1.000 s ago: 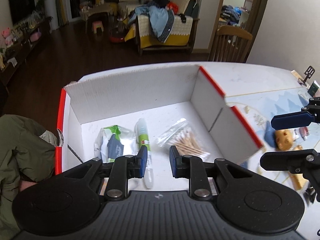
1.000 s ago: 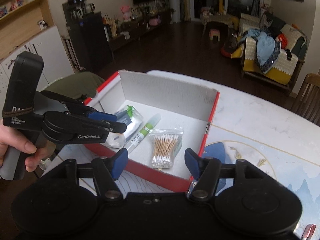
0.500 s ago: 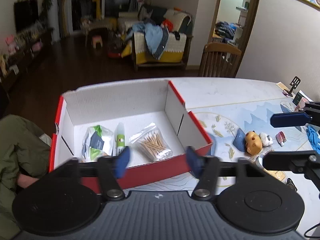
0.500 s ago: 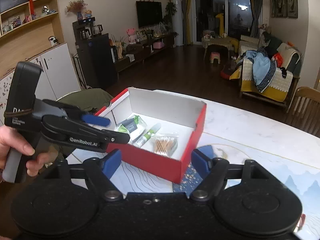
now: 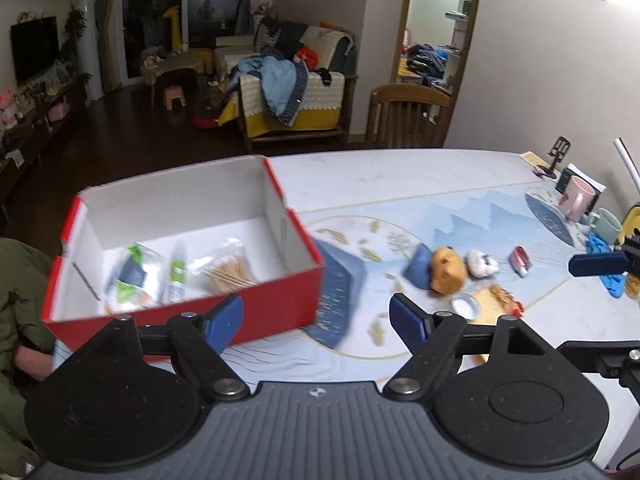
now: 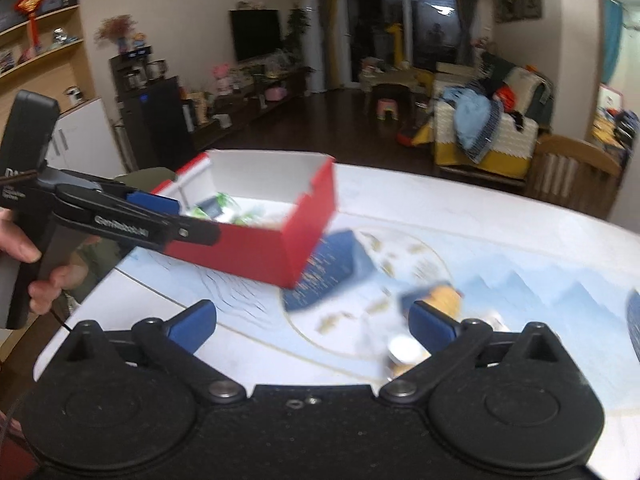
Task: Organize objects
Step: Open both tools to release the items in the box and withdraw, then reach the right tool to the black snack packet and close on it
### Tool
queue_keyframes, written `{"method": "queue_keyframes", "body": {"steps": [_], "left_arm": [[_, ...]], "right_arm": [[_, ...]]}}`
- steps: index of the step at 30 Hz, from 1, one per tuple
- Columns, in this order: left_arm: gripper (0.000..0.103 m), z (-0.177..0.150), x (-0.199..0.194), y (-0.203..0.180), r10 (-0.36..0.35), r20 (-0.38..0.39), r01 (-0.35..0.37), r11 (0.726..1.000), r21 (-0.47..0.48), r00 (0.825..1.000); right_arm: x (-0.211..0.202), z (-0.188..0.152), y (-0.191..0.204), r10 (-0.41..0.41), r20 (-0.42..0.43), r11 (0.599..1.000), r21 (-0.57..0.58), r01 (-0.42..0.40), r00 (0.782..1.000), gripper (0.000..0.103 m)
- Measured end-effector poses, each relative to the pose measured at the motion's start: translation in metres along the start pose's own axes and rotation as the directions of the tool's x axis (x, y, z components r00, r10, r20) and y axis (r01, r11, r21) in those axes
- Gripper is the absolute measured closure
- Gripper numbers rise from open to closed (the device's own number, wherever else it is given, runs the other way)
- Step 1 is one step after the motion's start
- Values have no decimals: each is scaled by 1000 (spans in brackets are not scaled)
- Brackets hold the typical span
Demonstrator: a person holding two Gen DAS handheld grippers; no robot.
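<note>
Red cardboard box with white interior [image 5: 188, 236] sits at the table's [image 5: 400, 176] left end, holding a cotton-swab packet [image 5: 224, 268], green-labelled tube [image 5: 176, 276] and wipes pouch [image 5: 132, 276]. Left gripper [image 5: 316, 314] and right gripper [image 6: 312, 320] hover above the table, fingers wide, empty. Small toys [image 5: 448, 270] lie right of the box.

Both views motion-blurred. Left wrist view: contents of red box [image 5: 256, 312] smeared at left centre: green-white packet [image 5: 134, 276], tube [image 5: 176, 274], cotton swab bag [image 5: 226, 266]; labels unreadable. Right gripper [image 5: 600, 304] cut off by right edge, only fingertips show. Right wrist view: box's near wall hides most contents; orange toy [image 6: 442, 296] and white cap [image 6: 404, 348] at lower centre-right blurred, partly behind a finger.
</note>
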State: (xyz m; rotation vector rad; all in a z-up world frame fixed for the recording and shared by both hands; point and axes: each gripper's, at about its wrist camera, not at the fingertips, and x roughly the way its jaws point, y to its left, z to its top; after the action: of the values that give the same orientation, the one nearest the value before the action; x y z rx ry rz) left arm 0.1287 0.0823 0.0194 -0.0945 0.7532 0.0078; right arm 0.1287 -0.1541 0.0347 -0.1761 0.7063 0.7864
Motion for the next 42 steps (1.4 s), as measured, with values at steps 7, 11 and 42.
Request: {"method": "queue_keyframes", "body": {"steps": [7, 11, 42], "left_arm": [[20, -8, 18, -46, -43, -25, 44, 999, 17, 999], [17, -12, 32, -71, -63, -42, 64, 998, 21, 997], [1, -29, 154, -167, 36, -122, -25, 996, 88, 992]], "right_arm": [[-16, -44, -42, -111, -54, 992, 61, 114, 992, 1], [-23, -65, -60, -152, -85, 985, 63, 158, 985, 1], [45, -131, -89, -103, -277, 993, 27, 115, 955, 2]]}}
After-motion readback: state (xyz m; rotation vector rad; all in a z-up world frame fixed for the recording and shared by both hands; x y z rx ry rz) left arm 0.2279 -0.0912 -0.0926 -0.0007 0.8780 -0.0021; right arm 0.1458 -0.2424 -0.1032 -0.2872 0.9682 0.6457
